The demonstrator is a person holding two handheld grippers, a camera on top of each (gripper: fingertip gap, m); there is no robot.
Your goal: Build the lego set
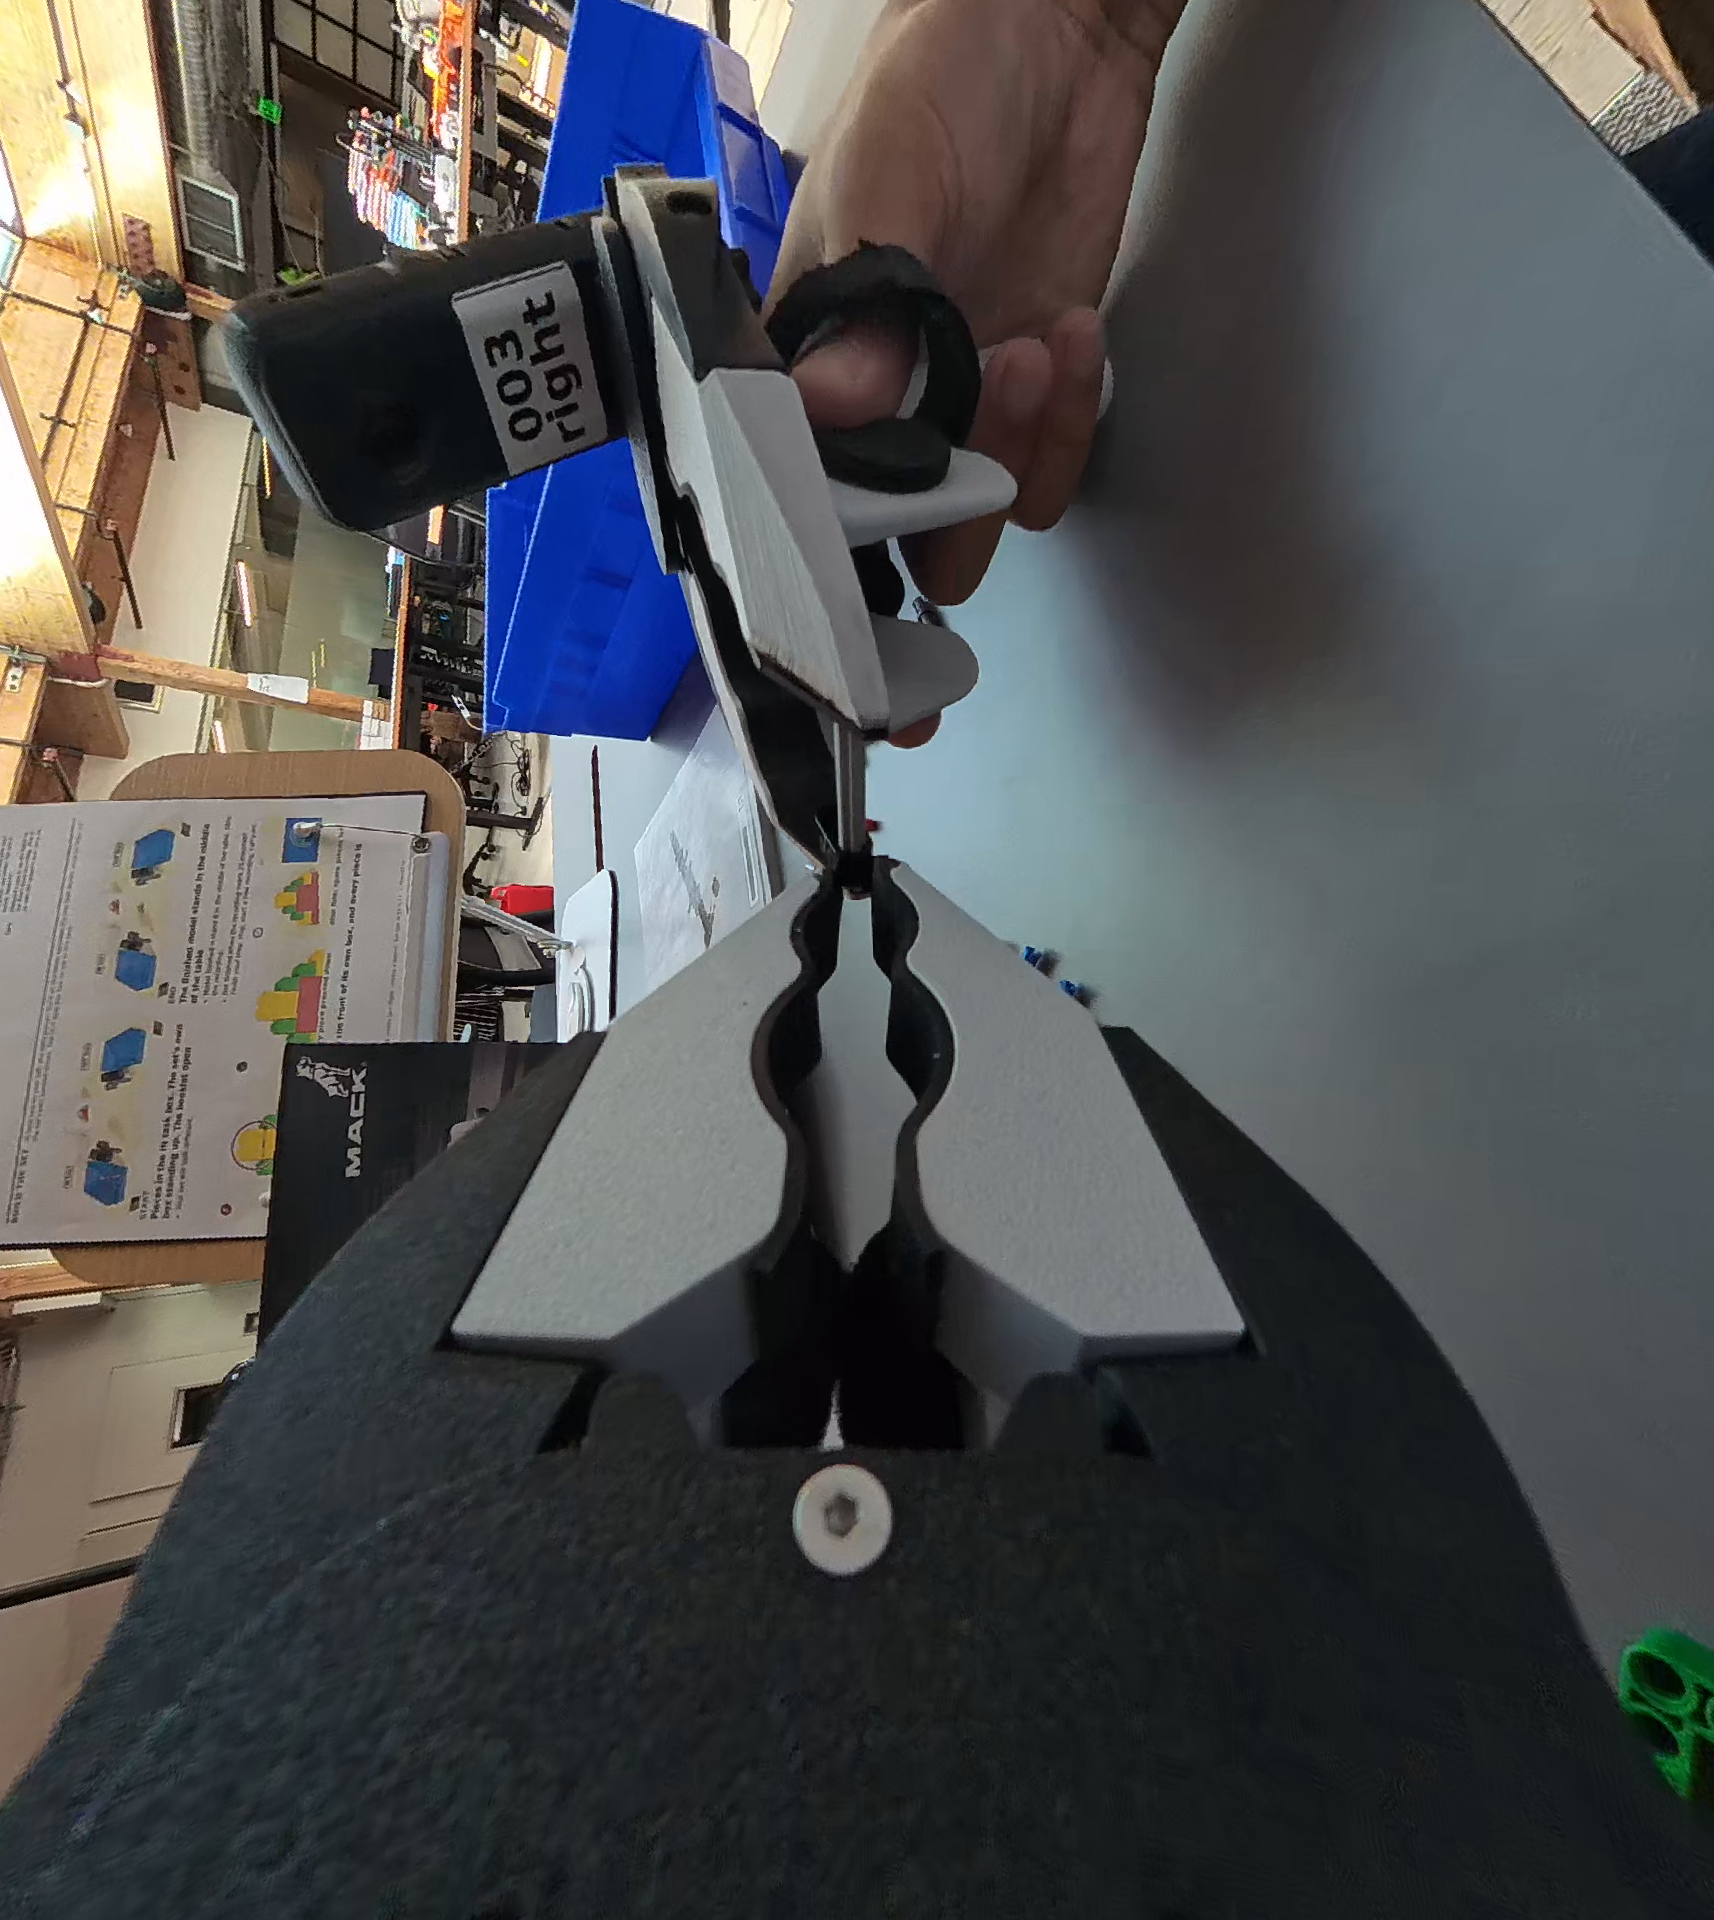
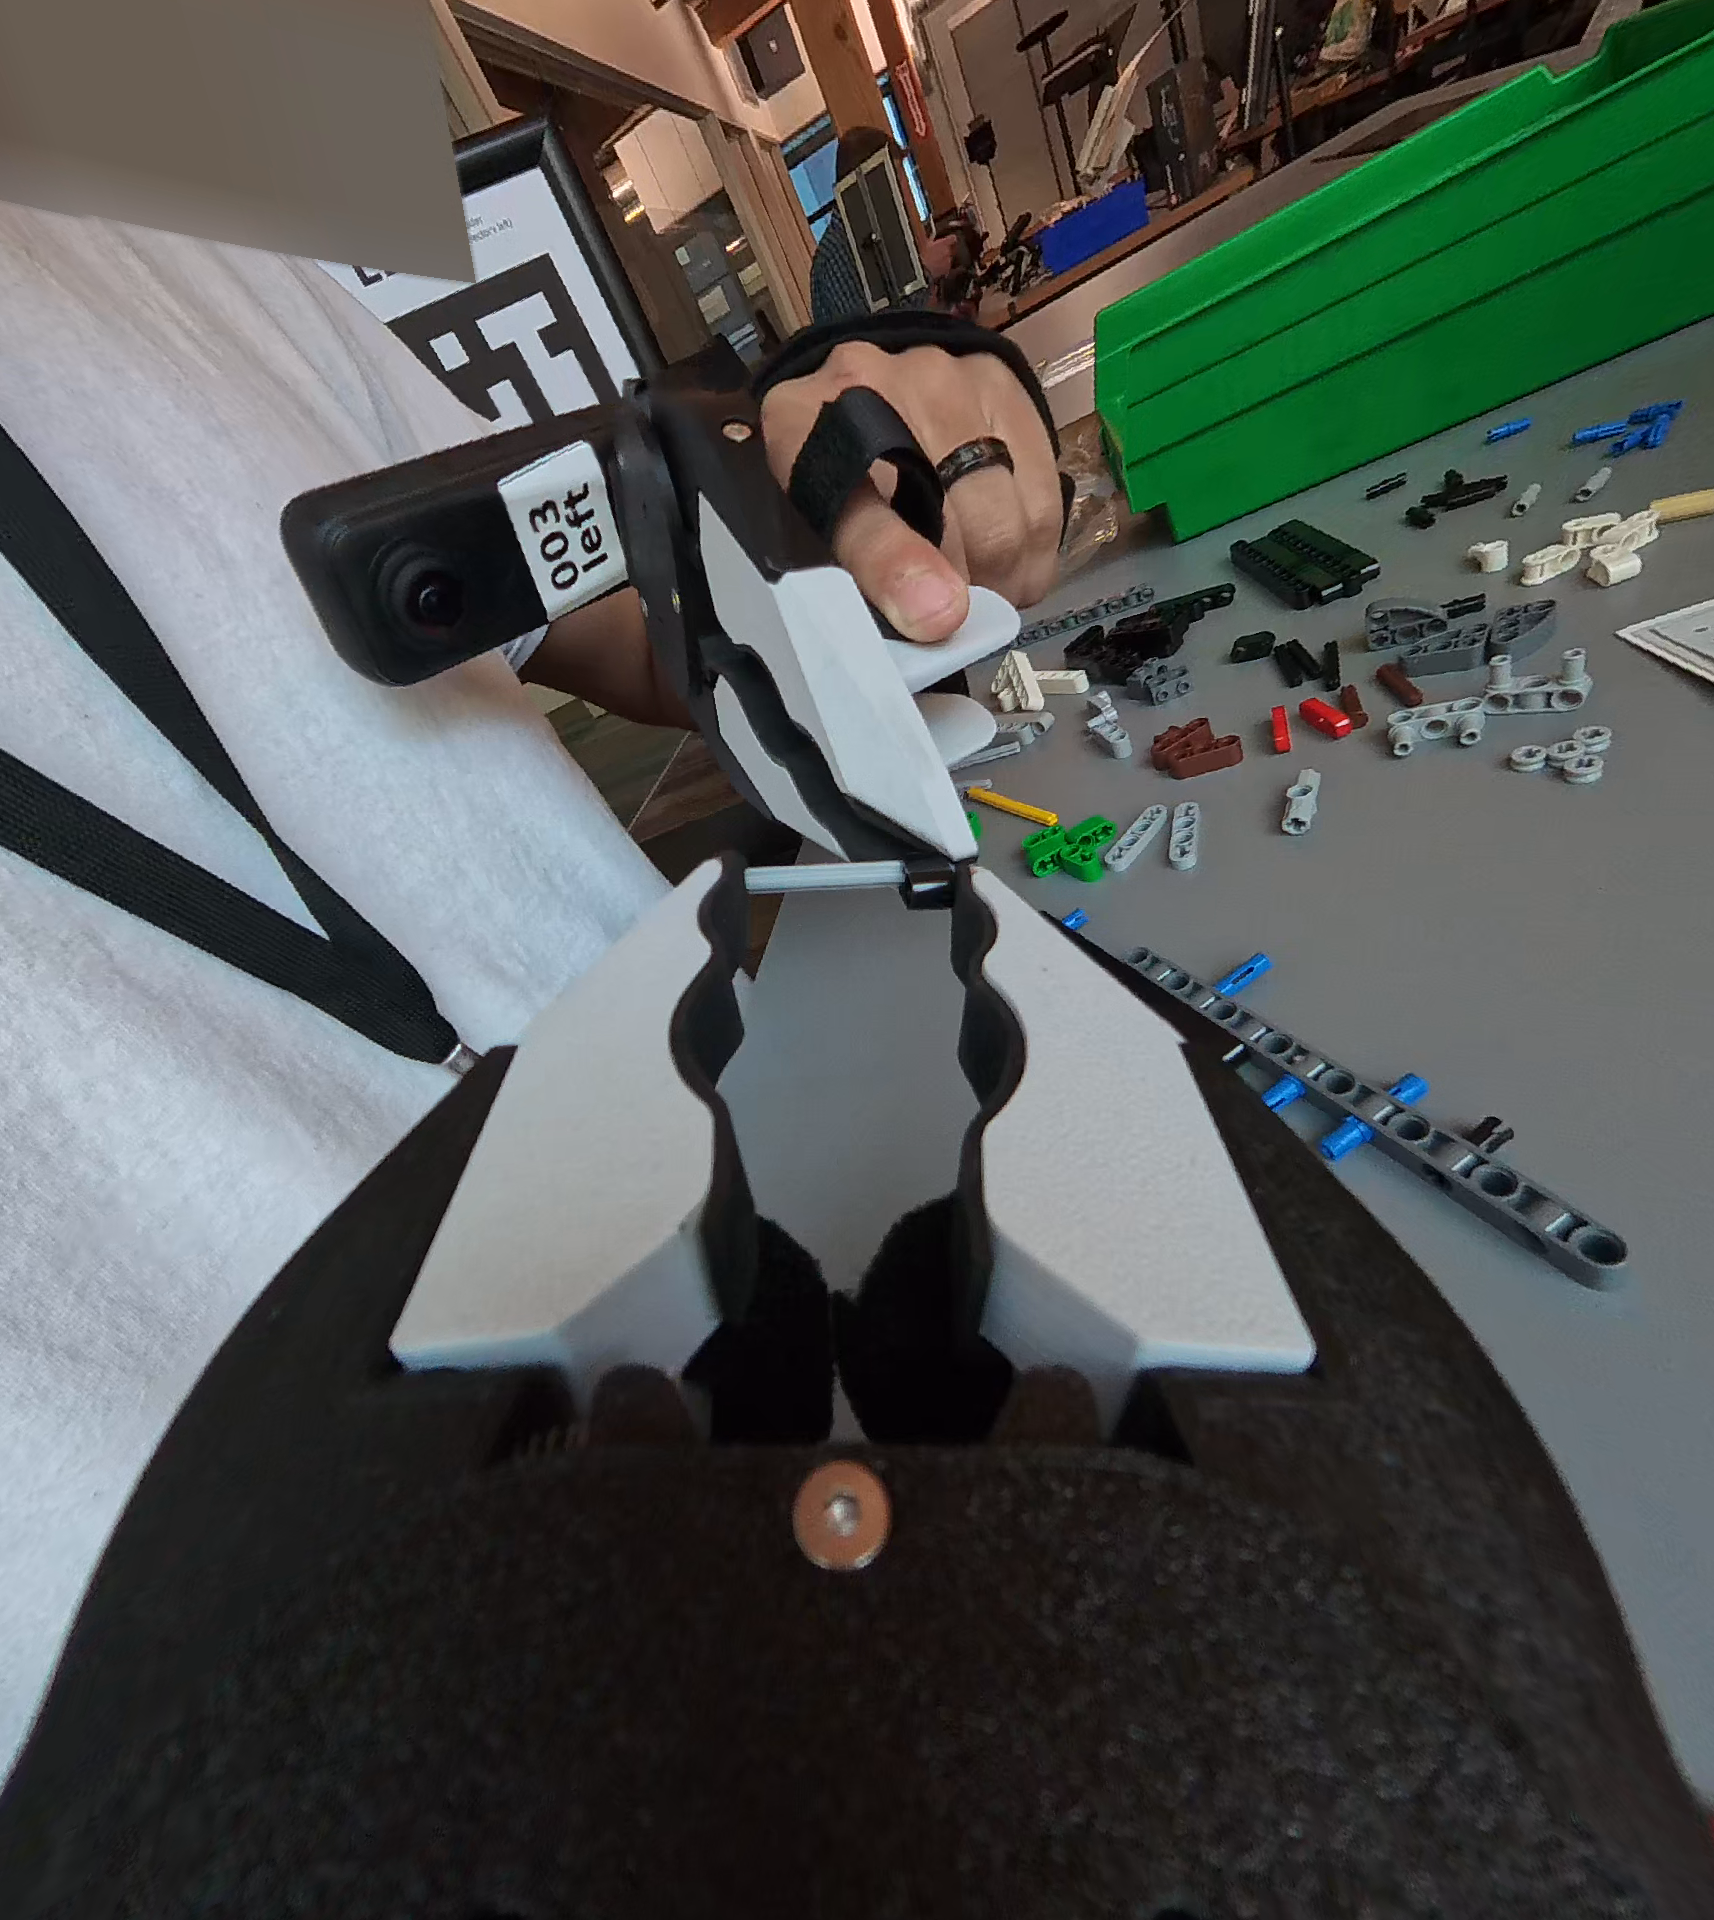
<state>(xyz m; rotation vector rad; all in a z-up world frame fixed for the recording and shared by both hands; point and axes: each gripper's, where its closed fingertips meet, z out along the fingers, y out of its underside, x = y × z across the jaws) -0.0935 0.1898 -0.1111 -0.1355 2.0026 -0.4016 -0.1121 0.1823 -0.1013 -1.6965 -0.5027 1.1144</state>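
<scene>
The left gripper [image 1: 853, 883] has its fingers almost closed, pinching a small black collar [image 1: 855, 871] at the very tips. The right gripper [image 2: 845, 883] is about half open. A short grey rod [image 2: 822, 878] spans lengthwise between its two tips and appears clamped end to end.

The collar sits on one end of the rod, in the air above the grey table [image 2: 1455, 935]. To seat it well, I would keep the rod straight along the collar's hole and press squarely, since a tilted push could pop the rod out sideways.

Beyond the rod lie loose pieces [image 2: 1196, 748] and a green bin [image 2: 1455, 312]. Beside the rod rests a long grey beam [image 2: 1372, 1122].

Each camera carries a white printed label [image 2: 567, 545]. A printed instruction sheet [image 1: 157, 1018] and a lettered black box [image 1: 354, 1143] stand behind the rod.
</scene>
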